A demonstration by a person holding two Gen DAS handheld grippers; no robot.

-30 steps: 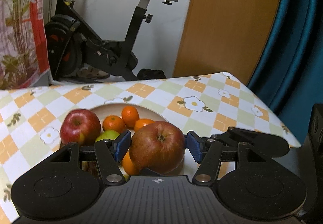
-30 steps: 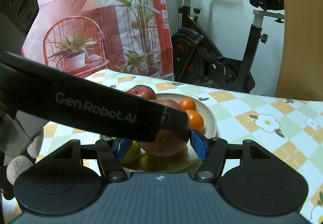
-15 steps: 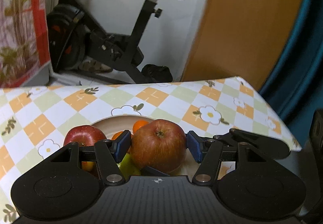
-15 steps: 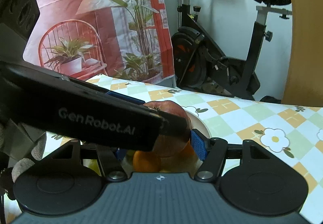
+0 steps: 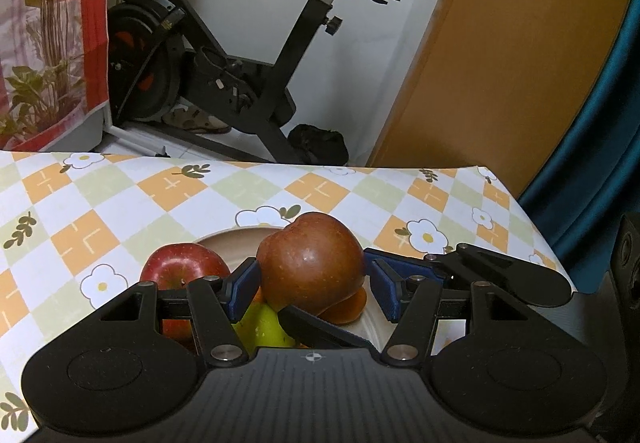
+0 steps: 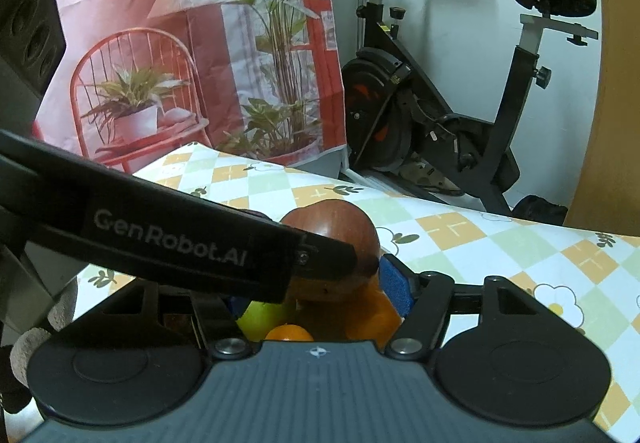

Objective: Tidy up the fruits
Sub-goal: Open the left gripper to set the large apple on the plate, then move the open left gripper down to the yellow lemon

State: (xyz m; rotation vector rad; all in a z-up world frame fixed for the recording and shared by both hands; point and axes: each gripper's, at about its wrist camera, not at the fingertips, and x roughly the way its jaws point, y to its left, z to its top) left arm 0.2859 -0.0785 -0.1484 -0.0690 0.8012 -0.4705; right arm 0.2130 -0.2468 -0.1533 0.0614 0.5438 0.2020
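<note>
Left tongs (image 5: 312, 285): blue pads part-way open, a dark red apple (image 5: 312, 263) between them. The left pad touches the apple's side; a slim gap shows at the right pad, so I cannot tell if I truly grip it.

Right tongs (image 6: 320, 283): jaws opening, around the same dark red apple as far as I can tell. Only the right blue pad (image 6: 394, 285) shows, just beside the fruit. My left tongs' black finger crosses this view from the left and hides the other pad.

Dark red apple: sits on top of the fruit pile in the bowl (image 5: 372, 317), near edge of the desk (image 5: 120, 203).

Bright red apple (image 5: 182, 263): left of the dark one, in the same bowl.

Green fruit (image 5: 260, 325): low in the pile, under the dark apple.

Oranges (image 6: 374, 313): beneath and right of the dark apple; one more nearer my right tongs.

Desk: covered with a checked cloth of orange, green and white squares with flowers.

Beyond the desk: a black exercise bike (image 5: 240, 63) against the white wall.
</note>
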